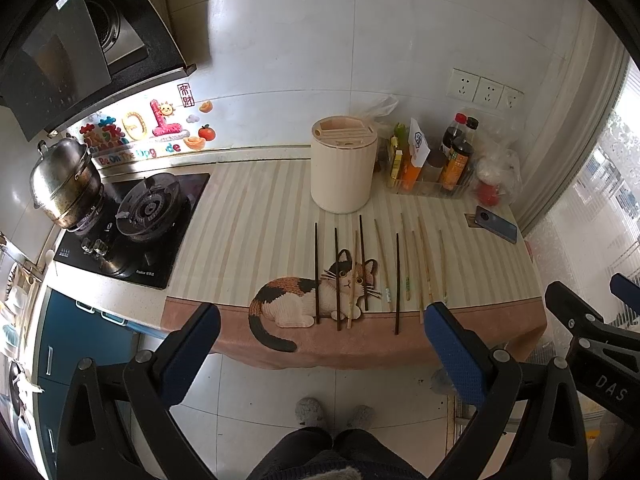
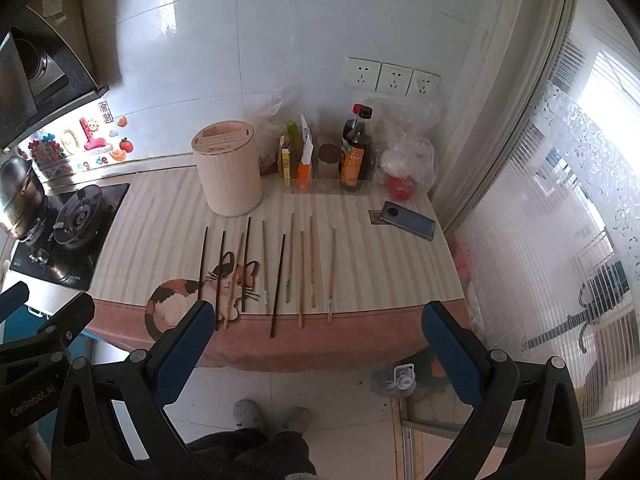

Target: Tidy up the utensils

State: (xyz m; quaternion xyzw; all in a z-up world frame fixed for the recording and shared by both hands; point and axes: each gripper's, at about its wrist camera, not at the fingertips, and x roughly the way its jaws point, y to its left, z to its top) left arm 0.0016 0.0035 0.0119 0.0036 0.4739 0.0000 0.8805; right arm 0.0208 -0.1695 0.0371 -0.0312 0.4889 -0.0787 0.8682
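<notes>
Several chopsticks, dark [image 1: 397,284] and light wood [image 1: 425,258], lie side by side on a striped cat-print mat [image 1: 248,220]; they also show in the right wrist view, dark [image 2: 277,285] and light [image 2: 331,276]. A cream cylindrical utensil holder [image 1: 343,164] with slots on top stands behind them, seen too in the right wrist view [image 2: 228,168]. My left gripper [image 1: 324,344] is open and empty, held back from the counter's front edge. My right gripper [image 2: 320,344] is open and empty, likewise in front of the counter, and its fingers show at the right of the left view [image 1: 576,312].
A gas stove [image 1: 136,220] with a steel pot [image 1: 66,182] is at the left. Sauce bottles [image 2: 354,152] in a clear tray, plastic bags [image 2: 408,152] and a blue phone [image 2: 408,225] sit at the back right. A curtain and window [image 2: 560,200] stand at the right. My feet [image 1: 334,412] are on the tiled floor.
</notes>
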